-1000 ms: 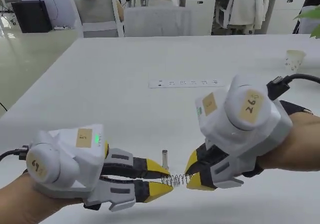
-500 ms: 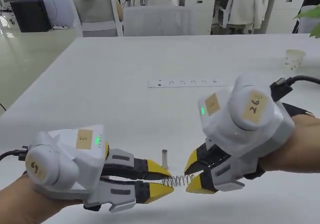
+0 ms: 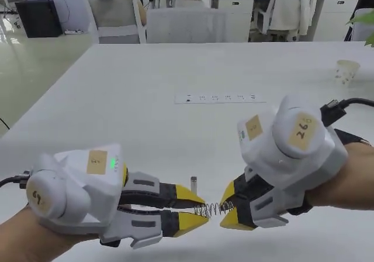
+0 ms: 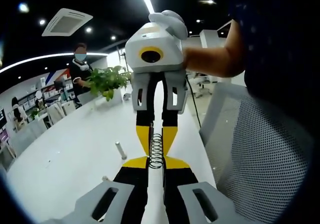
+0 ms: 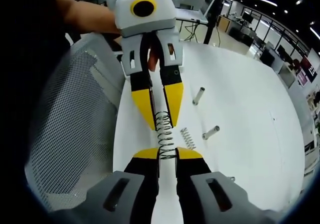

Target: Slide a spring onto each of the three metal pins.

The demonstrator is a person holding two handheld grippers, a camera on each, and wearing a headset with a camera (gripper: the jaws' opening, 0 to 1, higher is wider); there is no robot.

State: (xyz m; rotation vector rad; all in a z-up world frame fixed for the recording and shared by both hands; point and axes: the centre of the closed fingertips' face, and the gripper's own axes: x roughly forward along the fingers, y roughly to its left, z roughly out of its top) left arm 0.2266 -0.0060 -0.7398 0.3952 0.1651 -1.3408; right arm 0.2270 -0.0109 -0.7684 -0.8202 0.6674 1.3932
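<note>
A thin metal spring stretches level between my two grippers, just above the white table. My left gripper is shut on its left end and my right gripper is shut on its right end. In the left gripper view the spring runs from my own jaws to the right gripper. One metal pin stands upright just behind the spring. In the right gripper view, two pins and a second spring lie on the table beside the held spring.
A white power strip lies mid-table and a paper cup stands at the far right. Chairs line the table's far edge. A mesh chair is close to the near edge. A potted plant stands on the table.
Both grippers keep their hold on the spring. The right gripper has drifted slightly right and down, and the spring looks a little more stretched.
</note>
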